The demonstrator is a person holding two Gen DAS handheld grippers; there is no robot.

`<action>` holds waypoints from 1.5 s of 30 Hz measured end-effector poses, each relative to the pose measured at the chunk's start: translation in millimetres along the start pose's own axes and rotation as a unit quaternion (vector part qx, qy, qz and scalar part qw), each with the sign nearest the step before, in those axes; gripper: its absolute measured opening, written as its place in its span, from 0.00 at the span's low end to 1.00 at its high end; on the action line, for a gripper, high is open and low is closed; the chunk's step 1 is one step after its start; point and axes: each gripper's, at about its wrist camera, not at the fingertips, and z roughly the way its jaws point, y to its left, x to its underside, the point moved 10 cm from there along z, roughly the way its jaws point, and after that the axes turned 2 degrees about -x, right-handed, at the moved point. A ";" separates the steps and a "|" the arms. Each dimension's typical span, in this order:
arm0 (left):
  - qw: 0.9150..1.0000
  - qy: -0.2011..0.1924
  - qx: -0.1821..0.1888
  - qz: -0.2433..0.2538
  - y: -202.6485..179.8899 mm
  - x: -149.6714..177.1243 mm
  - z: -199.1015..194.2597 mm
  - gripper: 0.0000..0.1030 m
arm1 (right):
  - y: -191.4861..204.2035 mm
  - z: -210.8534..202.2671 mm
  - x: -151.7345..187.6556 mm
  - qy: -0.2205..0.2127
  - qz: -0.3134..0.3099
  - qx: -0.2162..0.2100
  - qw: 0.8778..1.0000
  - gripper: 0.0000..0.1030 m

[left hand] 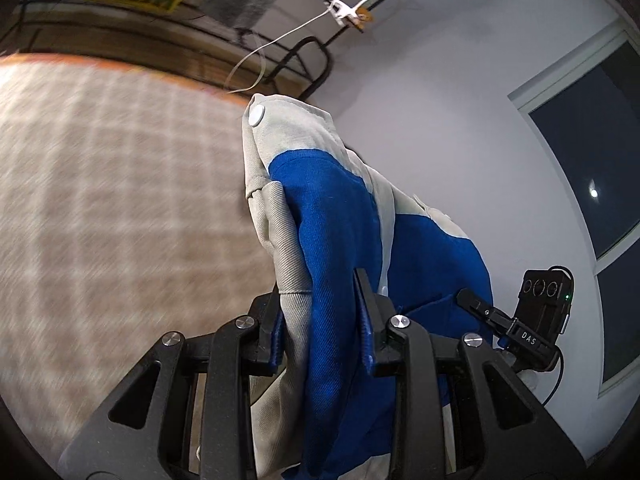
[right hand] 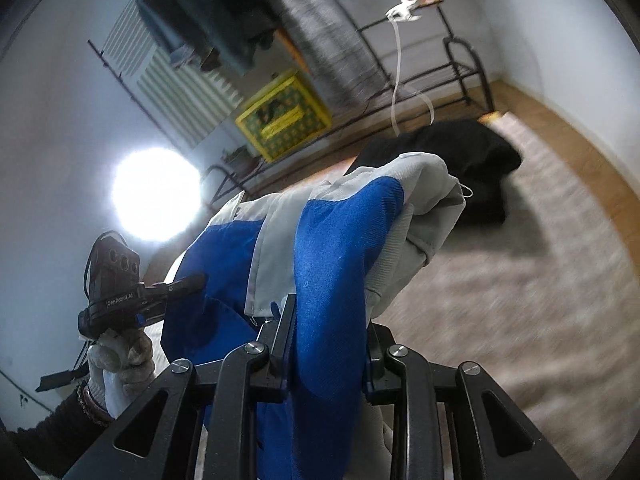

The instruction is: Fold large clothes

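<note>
Beige checked carpet (left hand: pixel 120 200) underfoot, blurred, edged by wooden floor (right hand: pixel 580 140) and white walls (left hand: pixel 440 160), with a dark window (left hand: pixel 592 140) off to one side. Held up in the air above it: a bulky grey-and-blue twill jacket (left hand: pixel 332 216) with a white snap button (left hand: pixel 256 115), bunched and draped over both tools. Left gripper (left hand: pixel 320 316) angled downward, its black fingers (left hand: pixel 366 296) clamped on a thick fold of blue and grey cloth — fabric spilling over and between them. Right gripper (right hand: pixel 332 340) tilted down likewise, fingers (right hand: pixel 286 328) pinching a blue fold of the same jacket. Seen from the right wrist view: the person's left hand in a white knitted glove (right hand: pixel 120 356), dark sleeve below, gripping the other tool's handle at lower left. Farther back — a black garment (right hand: pixel 460 160) lying on the carpet, a yellow patterned crate (right hand: pixel 284 116) on a black metal rack (right hand: pixel 460 68), a rolled grey mat (right hand: pixel 320 32), a bright lamp (right hand: pixel 156 194).
</note>
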 end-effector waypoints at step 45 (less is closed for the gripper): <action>0.984 -0.060 -0.147 0.083 5.5 -113.0 138.8 0.41 | -182.9 68.8 -163.2 -0.053 -0.027 0.202 0.978 0.59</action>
